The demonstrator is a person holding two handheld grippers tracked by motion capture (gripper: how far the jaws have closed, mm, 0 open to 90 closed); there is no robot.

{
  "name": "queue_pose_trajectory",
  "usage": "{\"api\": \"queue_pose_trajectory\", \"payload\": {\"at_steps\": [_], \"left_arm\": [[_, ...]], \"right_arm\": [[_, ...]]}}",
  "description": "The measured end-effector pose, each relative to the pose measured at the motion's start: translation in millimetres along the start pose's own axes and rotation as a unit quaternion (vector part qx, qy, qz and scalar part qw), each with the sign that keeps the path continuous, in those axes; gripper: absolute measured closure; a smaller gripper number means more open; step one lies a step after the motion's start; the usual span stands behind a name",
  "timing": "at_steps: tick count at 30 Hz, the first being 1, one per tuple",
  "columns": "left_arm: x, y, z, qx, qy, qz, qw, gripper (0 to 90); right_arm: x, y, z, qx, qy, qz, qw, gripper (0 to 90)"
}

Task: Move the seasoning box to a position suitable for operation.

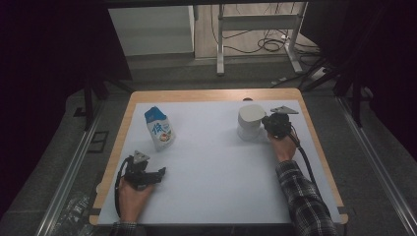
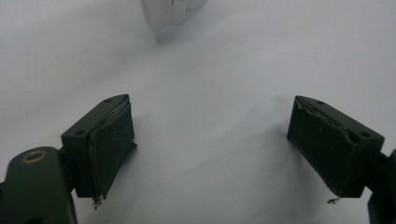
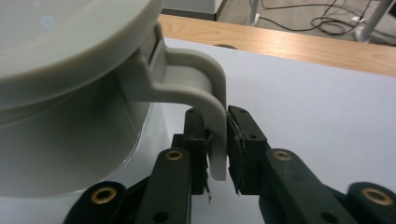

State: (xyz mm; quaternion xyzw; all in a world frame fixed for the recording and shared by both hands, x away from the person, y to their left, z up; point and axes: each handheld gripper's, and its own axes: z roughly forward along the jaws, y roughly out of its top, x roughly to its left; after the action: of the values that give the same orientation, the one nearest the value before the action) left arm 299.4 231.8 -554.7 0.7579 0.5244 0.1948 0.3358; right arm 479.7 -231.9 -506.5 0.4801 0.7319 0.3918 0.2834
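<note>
A pale grey lidded cup point(image 1: 250, 122) stands at the back right of the white mat point(image 1: 216, 167). In the right gripper view the cup point(image 3: 60, 116) looms close, and its curved handle point(image 3: 205, 84) hangs down between the jaws. My right gripper point(image 3: 218, 140) is shut on that handle; in the high view it point(image 1: 265, 123) sits just right of the cup. A blue and white pouch point(image 1: 159, 129) stands upright at the left. My left gripper point(image 1: 160, 173) rests low near the front left, open and holding nothing point(image 2: 210, 126). The pouch's bottom edge point(image 2: 170, 11) lies ahead of it.
The mat covers a wooden table, whose bare edge point(image 1: 211, 95) shows at the back. Beyond the table stand a metal frame point(image 1: 221, 44) and loose cables point(image 1: 270, 44) on the floor. A crumpled plastic bag point(image 1: 74, 211) lies off the table's front left corner.
</note>
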Motion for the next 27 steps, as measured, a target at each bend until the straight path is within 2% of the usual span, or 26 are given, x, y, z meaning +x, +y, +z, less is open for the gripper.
{"api": "queue_pose_trajectory", "payload": {"at_steps": [7,13,19,27], "left_arm": [[0.0,0.0,0.0,0.0,0.0,0.0,1.0,15.0],[0.0,0.0,0.0,0.0,0.0,0.0,1.0,15.0],[0.0,0.0,0.0,0.0,0.0,0.0,1.0,15.0],[0.0,0.0,0.0,0.0,0.0,0.0,1.0,15.0]], "right_arm": [[4.0,0.1,-0.8,-0.001,-0.014,-0.007,0.9999,80.9],[4.6,-0.6,-1.9,-0.001,-0.015,0.005,0.9999,80.8],[7.1,1.4,-7.3,-0.008,0.006,0.022,0.9997,81.0],[24.1,7.5,-29.4,-0.024,0.031,-0.008,0.9992,80.8]]}}
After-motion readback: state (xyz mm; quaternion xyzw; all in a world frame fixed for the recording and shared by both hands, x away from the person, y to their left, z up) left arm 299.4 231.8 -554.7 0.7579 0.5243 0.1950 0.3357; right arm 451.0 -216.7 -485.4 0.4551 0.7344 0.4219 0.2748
